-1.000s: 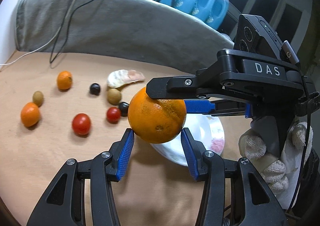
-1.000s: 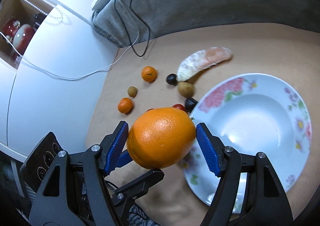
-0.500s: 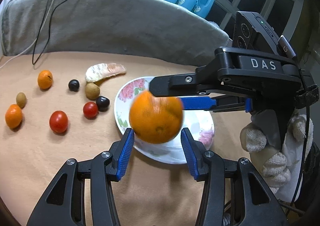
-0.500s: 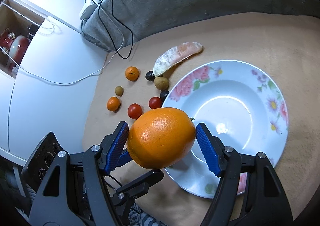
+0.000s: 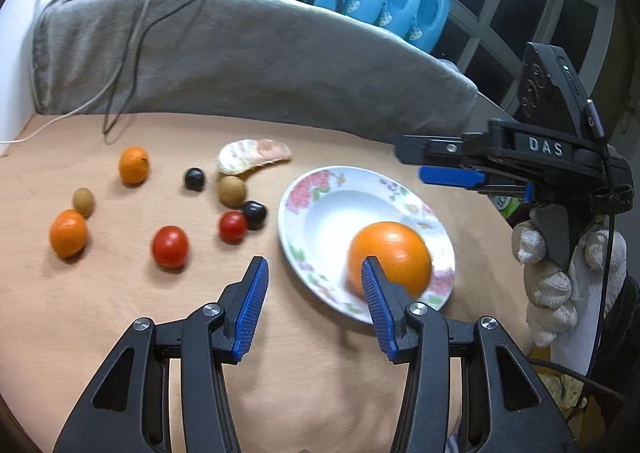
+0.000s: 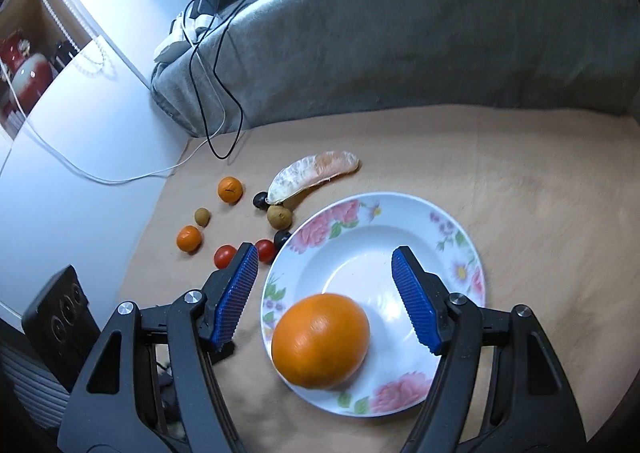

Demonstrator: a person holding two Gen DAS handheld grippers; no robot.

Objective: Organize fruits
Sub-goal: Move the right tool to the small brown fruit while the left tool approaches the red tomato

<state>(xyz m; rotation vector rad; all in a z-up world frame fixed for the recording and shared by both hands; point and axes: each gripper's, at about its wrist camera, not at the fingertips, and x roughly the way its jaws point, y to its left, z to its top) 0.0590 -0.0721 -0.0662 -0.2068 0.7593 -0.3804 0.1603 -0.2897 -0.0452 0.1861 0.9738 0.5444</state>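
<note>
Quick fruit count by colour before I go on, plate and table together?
Orange: 3: big orange on the plate, two small ones on the table
Red: 2
Dark: 2
Brown-green: 2
Pale peeled segment: 1
Total: 10

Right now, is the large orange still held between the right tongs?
No, the large orange lies loose on the floral white plate.
</note>
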